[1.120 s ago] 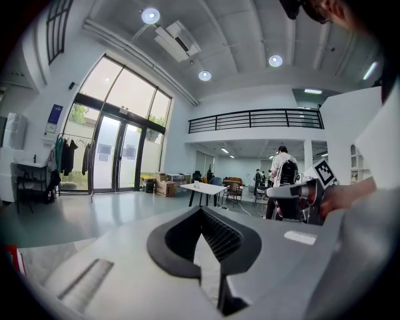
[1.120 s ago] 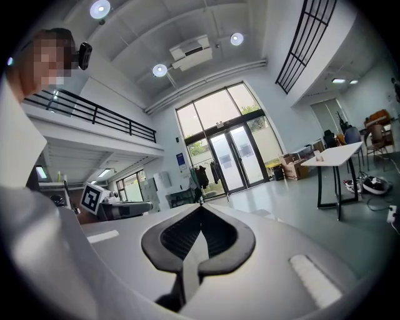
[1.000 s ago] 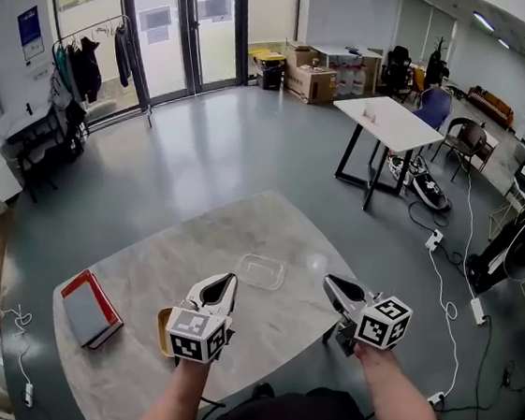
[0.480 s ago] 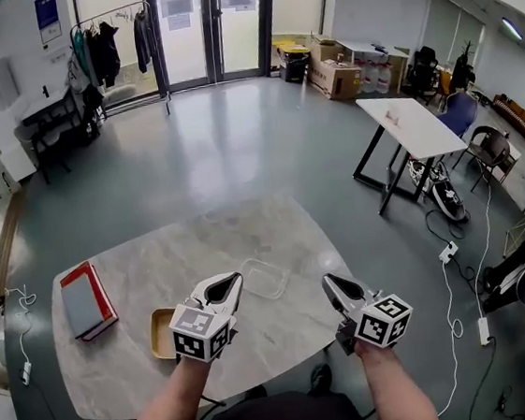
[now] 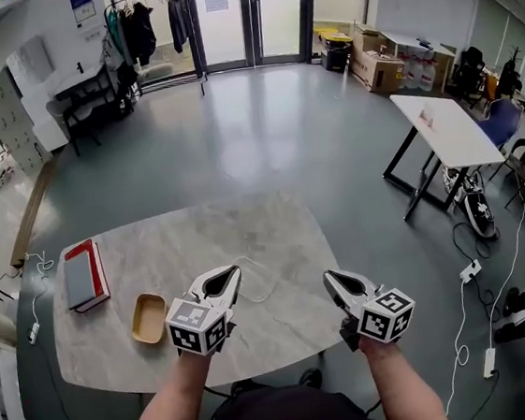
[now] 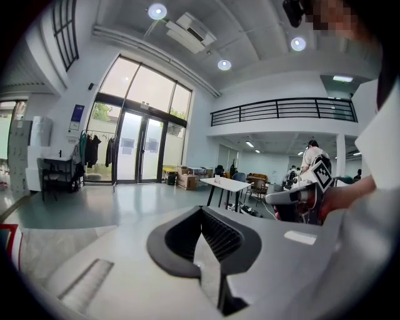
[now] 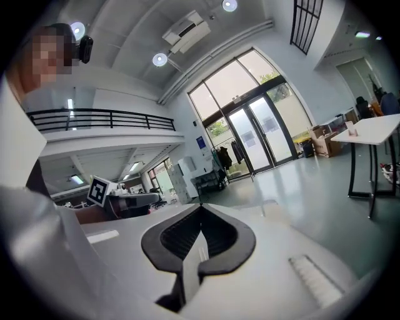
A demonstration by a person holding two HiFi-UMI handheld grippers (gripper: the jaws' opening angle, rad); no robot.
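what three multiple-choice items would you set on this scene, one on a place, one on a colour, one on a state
1. Where does the red book lie on the table?
A. between the two grippers
B. at its left end
C. at its right end

2. What colour is the shallow tray to the left of the left gripper?
A. tan
B. blue
C. black

3. How do the left gripper's jaws stand?
A. wide apart
B. shut on the tray
C. shut, with nothing between them

Answers:
1 B: the head view shows the book by the table's left edge.
2 A: the head view shows the tray's tan inside.
3 C: the left gripper view shows the tips meeting, with only the room beyond them.
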